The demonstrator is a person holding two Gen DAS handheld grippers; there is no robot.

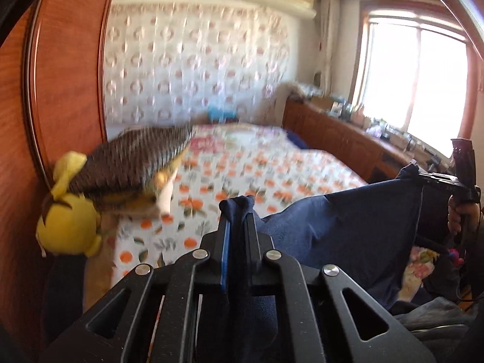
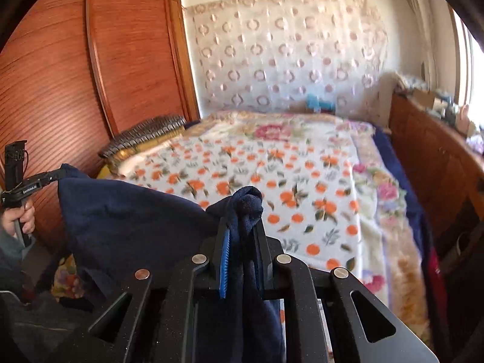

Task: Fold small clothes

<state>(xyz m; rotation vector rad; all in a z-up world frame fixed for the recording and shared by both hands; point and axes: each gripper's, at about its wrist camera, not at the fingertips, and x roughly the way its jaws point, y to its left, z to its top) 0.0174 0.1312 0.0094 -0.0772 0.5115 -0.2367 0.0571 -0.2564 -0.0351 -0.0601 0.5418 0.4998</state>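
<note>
Over the bed (image 2: 302,187), with its orange-print blanket, a navy garment (image 1: 348,230) hangs stretched between two grippers, clear of the covers. Wardrobe (image 2: 75,75) at the far left, window (image 1: 417,75) and low cabinet (image 1: 338,139) on the other side. A dark ribbed cushion (image 1: 142,163) sits at the bed's edge by the wardrobe; a yellow plush (image 1: 69,227) is just beside it.

Garment: held by two points of its upper edge, slack cloth drooping between and below. Judged: lifted this way so it opens flat and can be laid out on the blanket for folding. Both views blurred, so seams and garment type are unclear.

Left gripper (image 1: 239,208): jaws clenched on a bunched corner, cloth poking past the tips. Right gripper (image 2: 245,208): likewise pinched tight on a wad of the same fabric. A hand (image 2: 22,216) grasps the left gripper's handle, seen from the right wrist.

Fold not yet begun.
</note>
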